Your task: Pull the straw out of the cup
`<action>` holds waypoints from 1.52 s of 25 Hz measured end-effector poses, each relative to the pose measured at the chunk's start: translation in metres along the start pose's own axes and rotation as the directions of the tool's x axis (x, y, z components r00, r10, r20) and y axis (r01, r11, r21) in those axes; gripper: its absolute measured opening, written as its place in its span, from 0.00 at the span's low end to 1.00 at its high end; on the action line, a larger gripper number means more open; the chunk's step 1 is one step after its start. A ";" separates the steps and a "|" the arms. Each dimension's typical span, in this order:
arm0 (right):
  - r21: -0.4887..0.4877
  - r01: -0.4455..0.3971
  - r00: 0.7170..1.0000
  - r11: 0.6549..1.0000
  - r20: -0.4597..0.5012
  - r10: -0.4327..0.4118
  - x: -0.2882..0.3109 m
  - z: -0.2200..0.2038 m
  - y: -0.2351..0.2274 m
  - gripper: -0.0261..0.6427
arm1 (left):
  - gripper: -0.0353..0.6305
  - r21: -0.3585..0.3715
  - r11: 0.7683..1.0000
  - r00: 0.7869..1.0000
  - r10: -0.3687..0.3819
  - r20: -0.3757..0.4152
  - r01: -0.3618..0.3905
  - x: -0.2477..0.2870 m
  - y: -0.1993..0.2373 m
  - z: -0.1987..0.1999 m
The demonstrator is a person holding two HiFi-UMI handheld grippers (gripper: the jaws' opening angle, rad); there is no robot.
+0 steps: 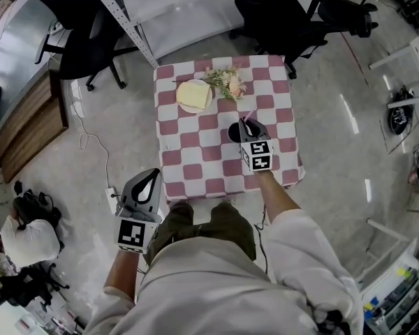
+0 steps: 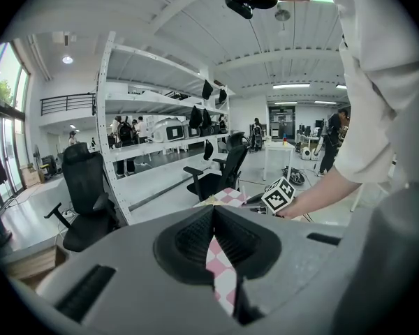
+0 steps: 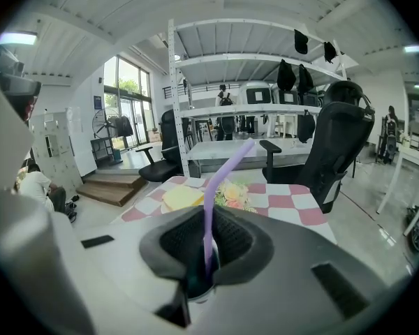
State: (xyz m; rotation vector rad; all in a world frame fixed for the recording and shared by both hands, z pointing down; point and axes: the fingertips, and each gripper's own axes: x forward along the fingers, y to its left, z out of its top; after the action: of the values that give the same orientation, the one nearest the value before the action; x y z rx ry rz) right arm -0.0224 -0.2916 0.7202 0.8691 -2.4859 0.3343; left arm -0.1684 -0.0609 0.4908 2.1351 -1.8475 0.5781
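Note:
A purple straw (image 3: pixel 220 180) stands in a dark cup (image 3: pixel 195 288), and my right gripper (image 3: pixel 209 218) is shut on it low down, just above the cup's rim. In the head view the cup (image 1: pixel 233 132) sits right of centre on the pink-and-white checkered table (image 1: pixel 188 152). The straw (image 1: pixel 251 114) sticks out past the right gripper (image 1: pixel 246 123). My left gripper (image 1: pixel 153 174) hangs off the table's near left corner, over the floor. Its jaws (image 2: pixel 214 212) meet at the tips with nothing between them.
A yellow plate (image 1: pixel 194 95) and a small bunch of flowers (image 1: pixel 228 82) lie at the table's far side. Black office chairs (image 1: pixel 286 12) and a metal shelf rack (image 1: pixel 126 19) stand behind it. A person (image 1: pixel 28 239) crouches on the floor at the left, near a cable and socket strip (image 1: pixel 112 197).

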 end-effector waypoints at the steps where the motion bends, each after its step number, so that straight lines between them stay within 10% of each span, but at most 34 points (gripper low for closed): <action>1: 0.000 -0.001 1.000 1.000 0.007 0.001 -0.002 0.003 0.000 0.09 | 0.06 0.000 1.000 1.000 -0.003 0.003 0.003 0.001 -0.001 0.001; 38: -0.009 0.026 0.964 1.000 0.266 -0.023 -0.122 0.137 0.021 0.09 | 0.06 0.019 0.987 0.978 -0.161 0.131 0.160 0.016 -0.029 0.039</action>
State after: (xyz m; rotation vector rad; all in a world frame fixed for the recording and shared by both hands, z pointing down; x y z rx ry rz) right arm -0.0018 -0.2636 0.5388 0.9966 -2.7161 0.2041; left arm -0.1335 -0.0874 0.4653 2.3521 -1.7174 0.4183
